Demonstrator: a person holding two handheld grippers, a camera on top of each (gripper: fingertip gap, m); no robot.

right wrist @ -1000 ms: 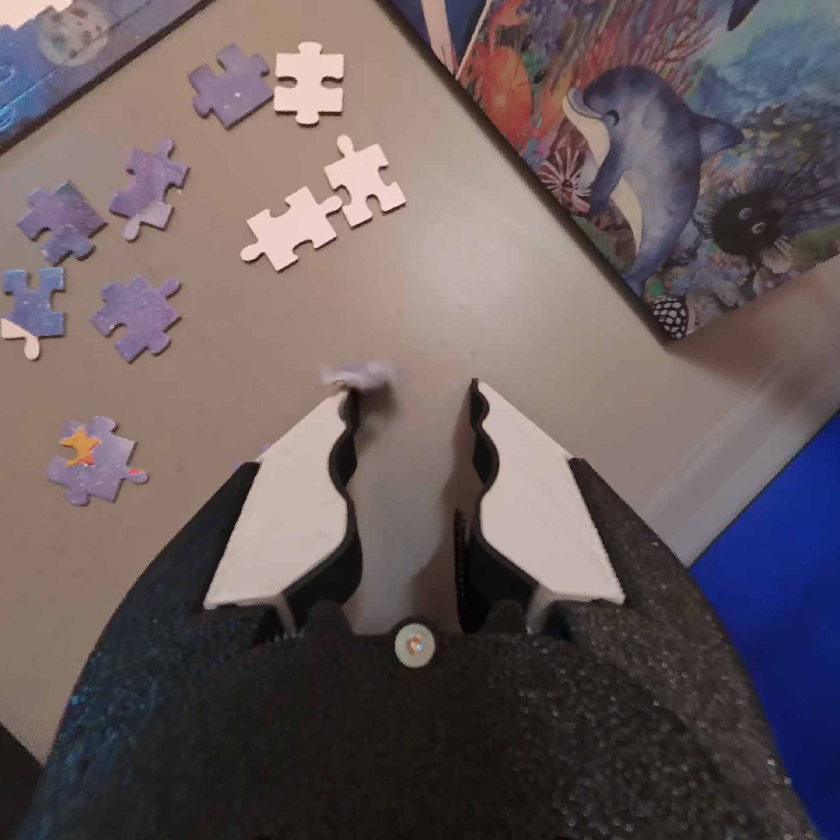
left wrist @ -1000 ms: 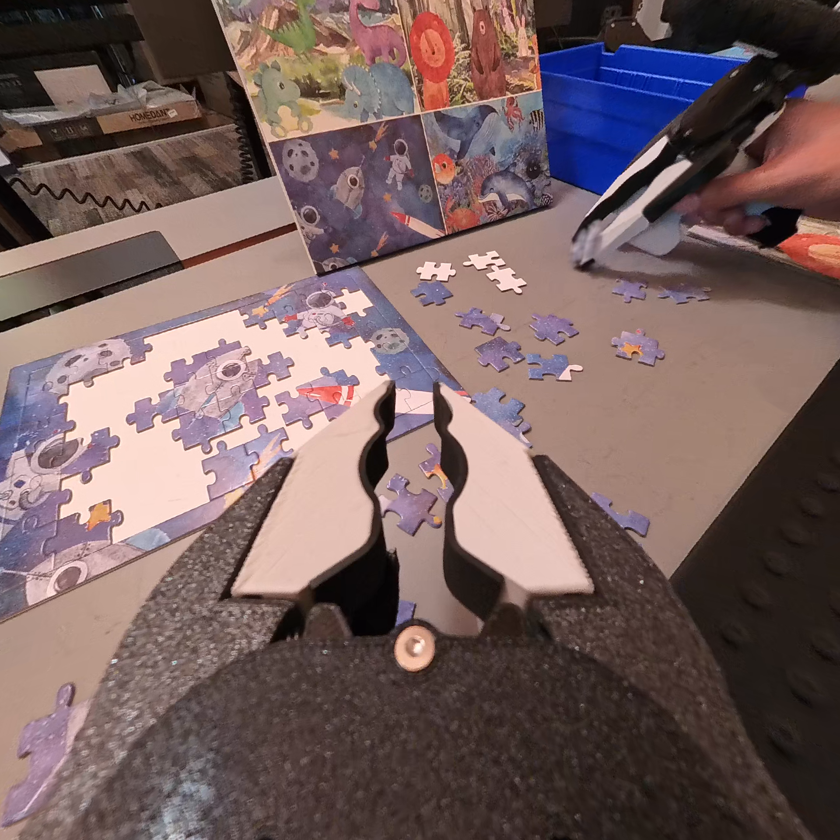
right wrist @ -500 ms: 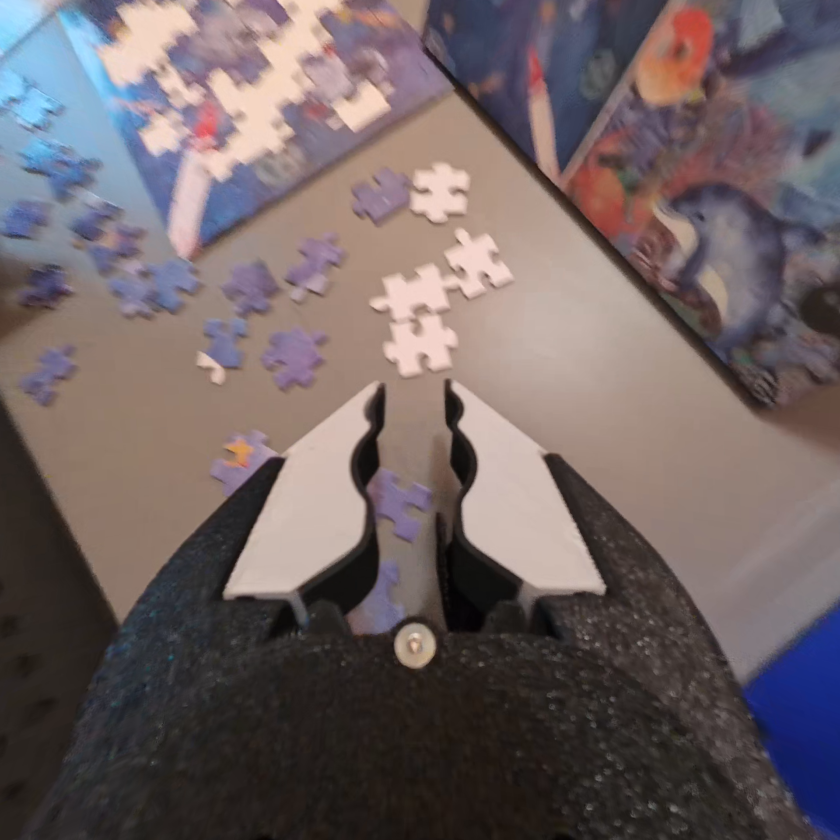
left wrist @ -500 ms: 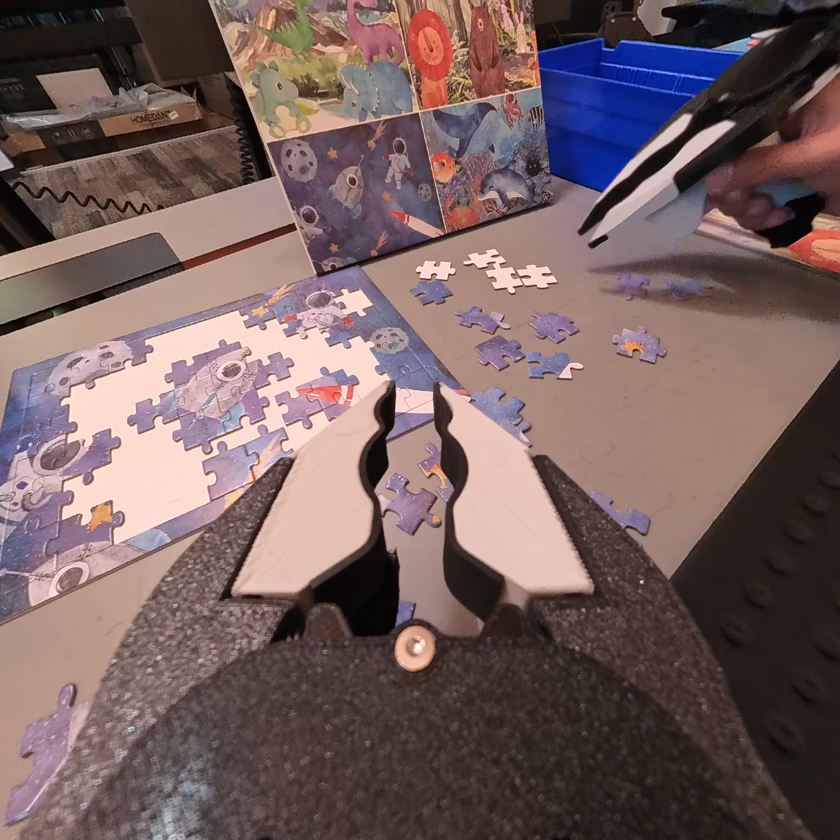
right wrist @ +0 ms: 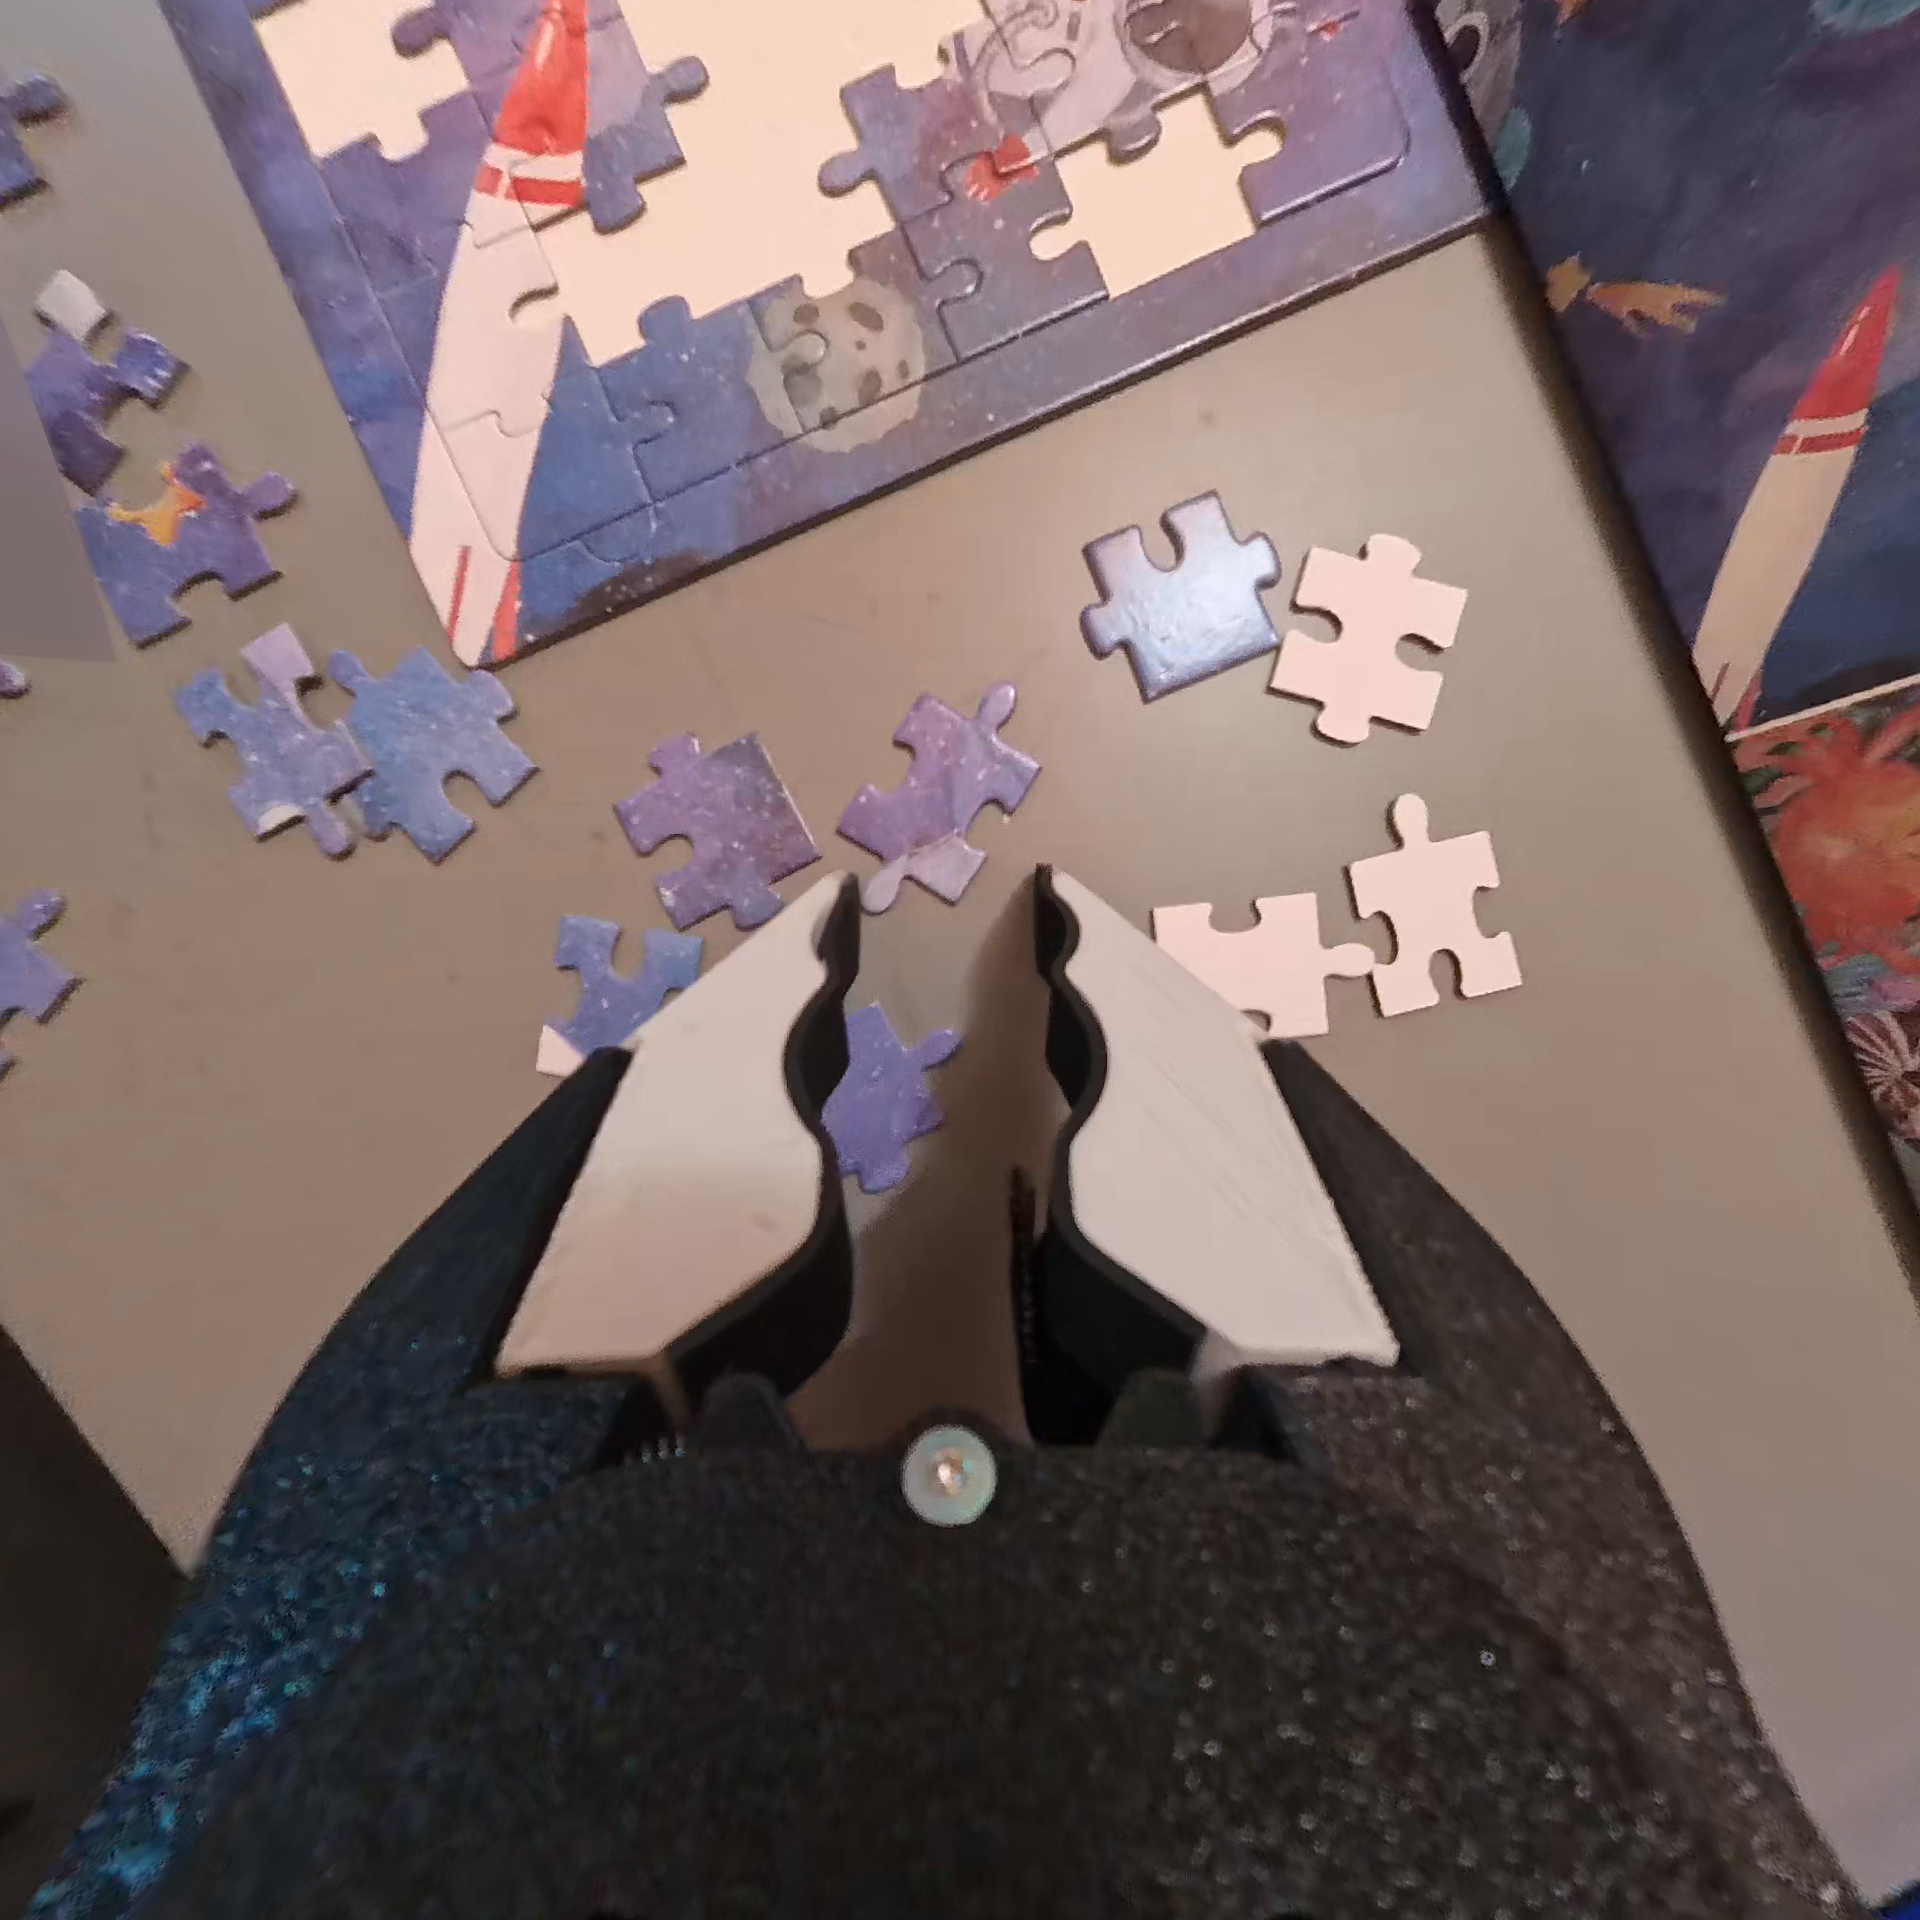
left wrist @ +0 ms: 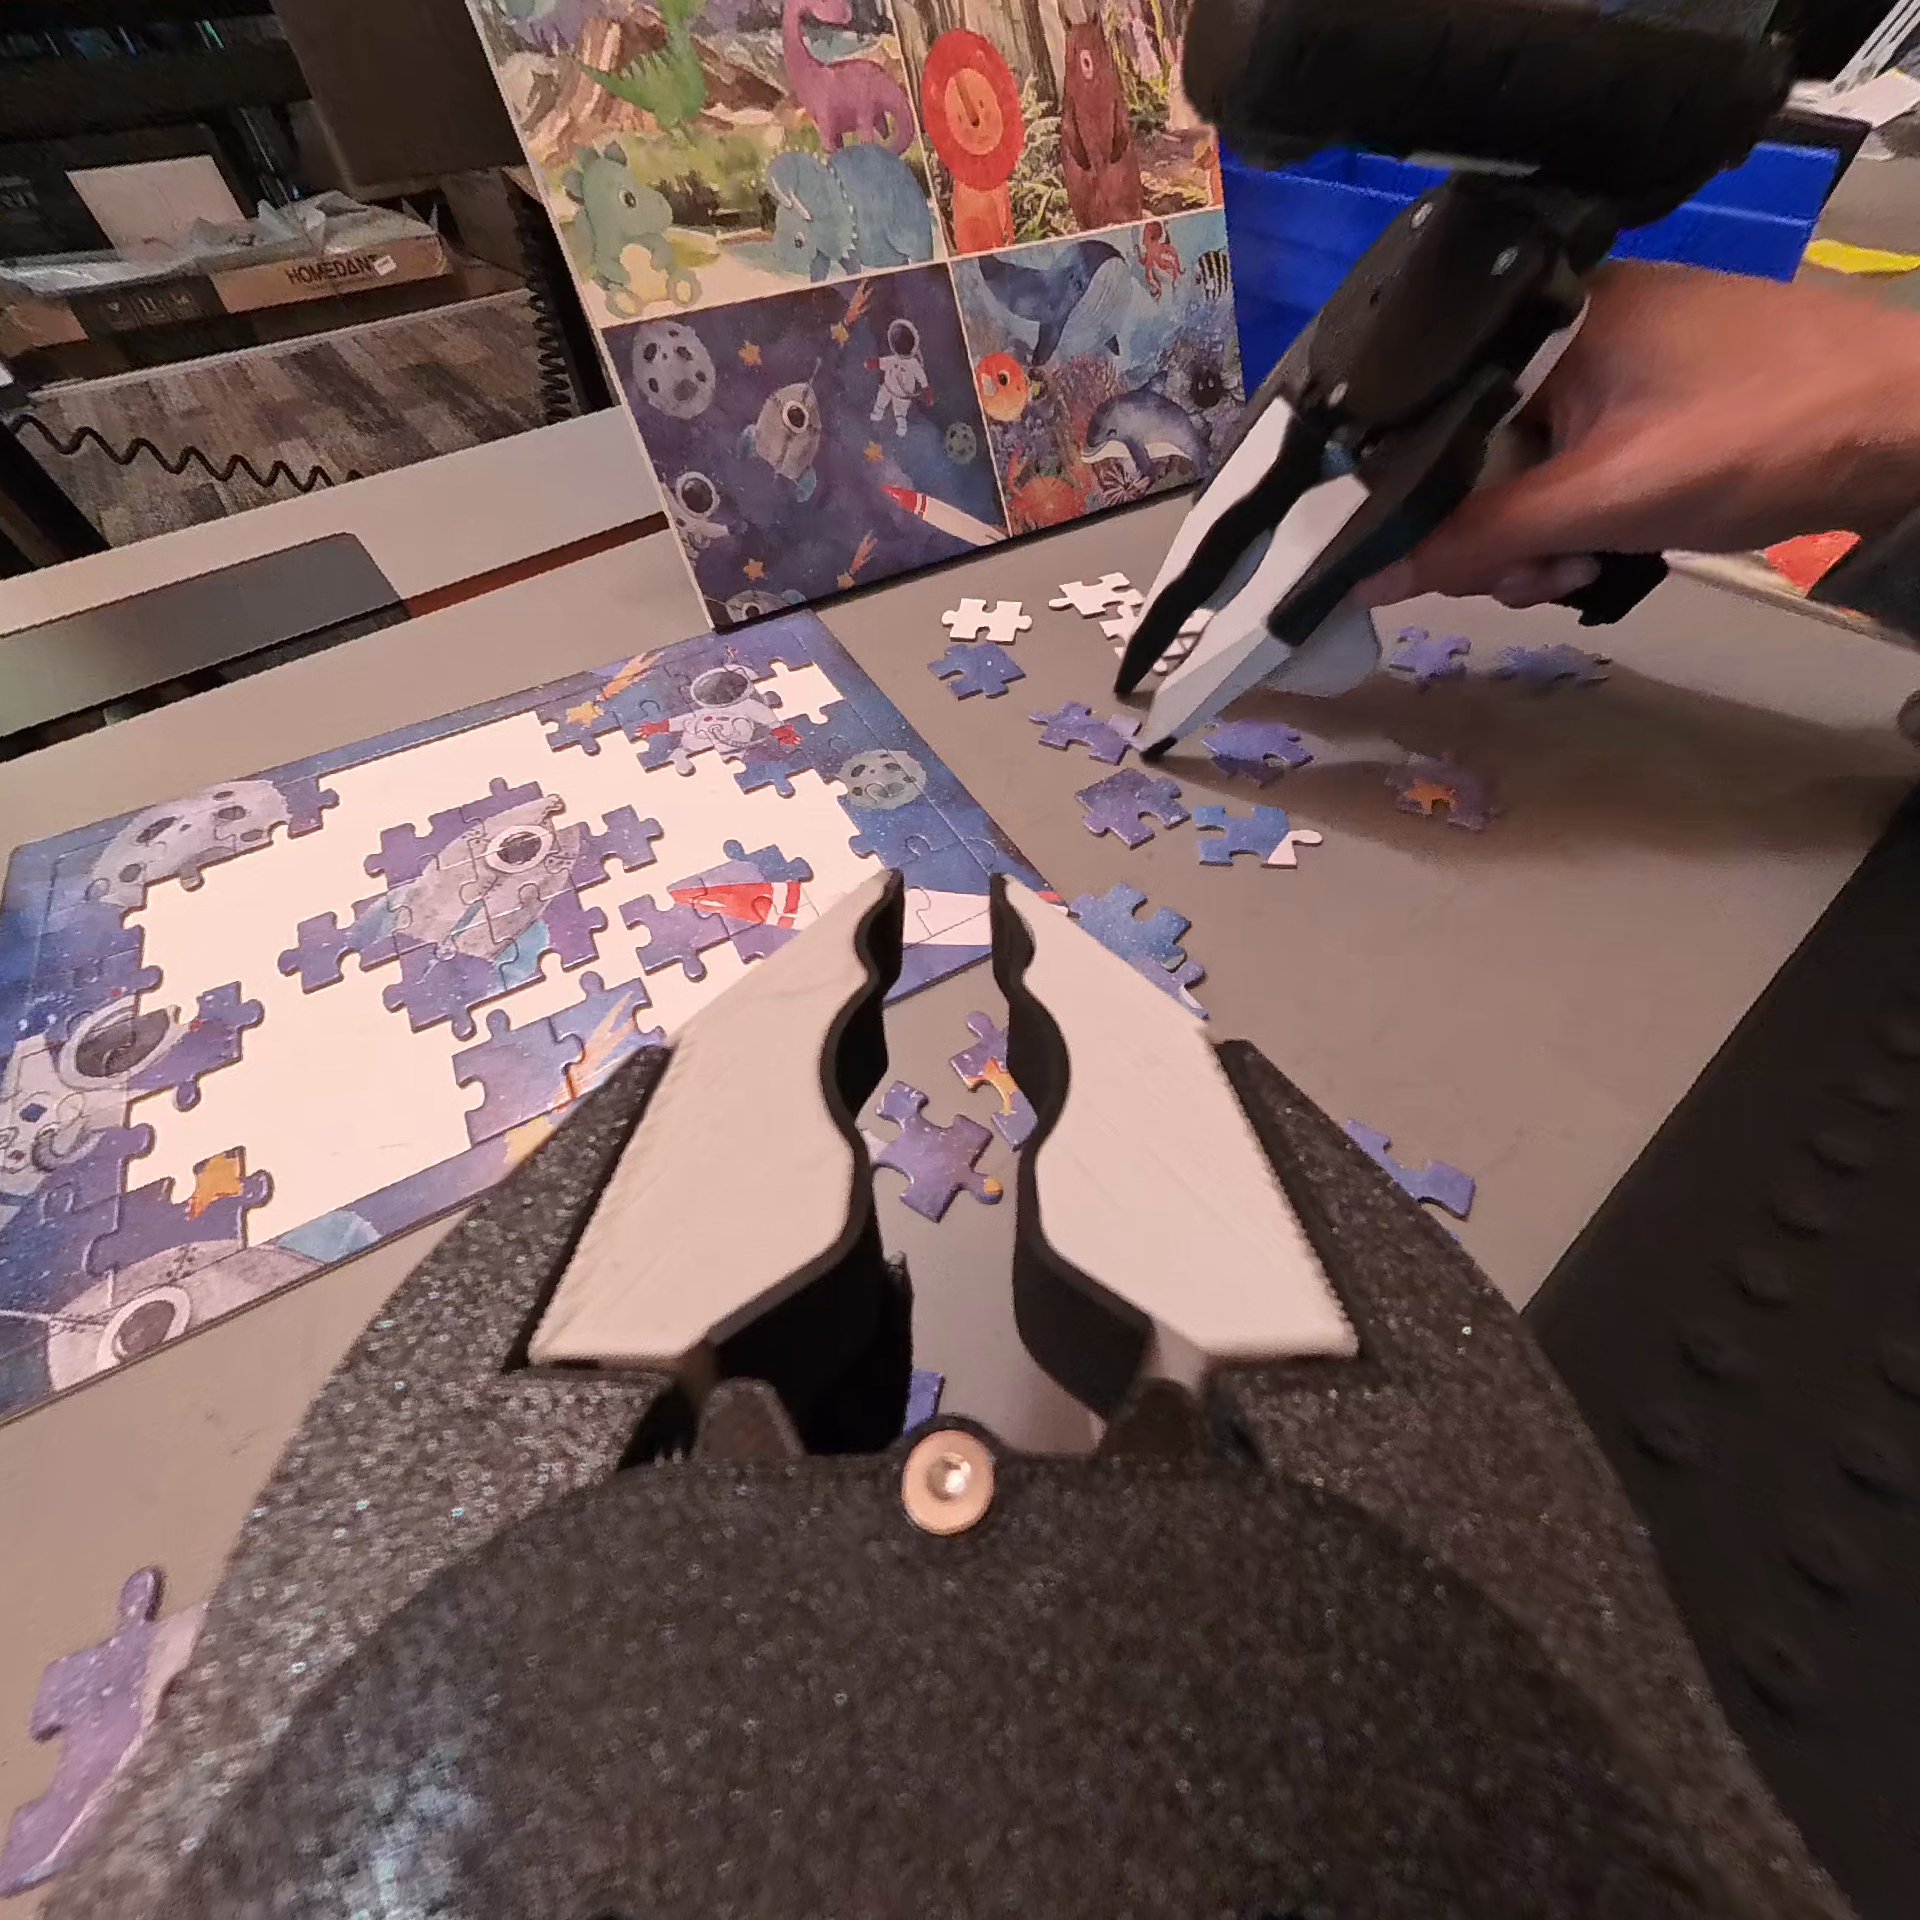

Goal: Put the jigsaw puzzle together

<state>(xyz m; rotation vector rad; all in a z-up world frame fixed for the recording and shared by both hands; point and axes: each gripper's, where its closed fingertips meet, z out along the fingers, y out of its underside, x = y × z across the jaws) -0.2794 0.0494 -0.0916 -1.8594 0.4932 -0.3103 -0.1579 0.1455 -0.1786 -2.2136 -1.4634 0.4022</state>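
A blue bin (left wrist: 1309, 223) stands behind the grey table (left wrist: 1455, 1039), with a coiled black cable (left wrist: 177, 457) far left.

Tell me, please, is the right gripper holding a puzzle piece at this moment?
No, the right gripper is open with nothing between its fingers, and a purple piece lies flat on the table beneath them.

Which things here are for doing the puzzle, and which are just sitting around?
For the puzzle:
puzzle board
loose blue pieces
face-down white pieces
picture box
left gripper
right gripper

Just sitting around:
blue bin
black mat
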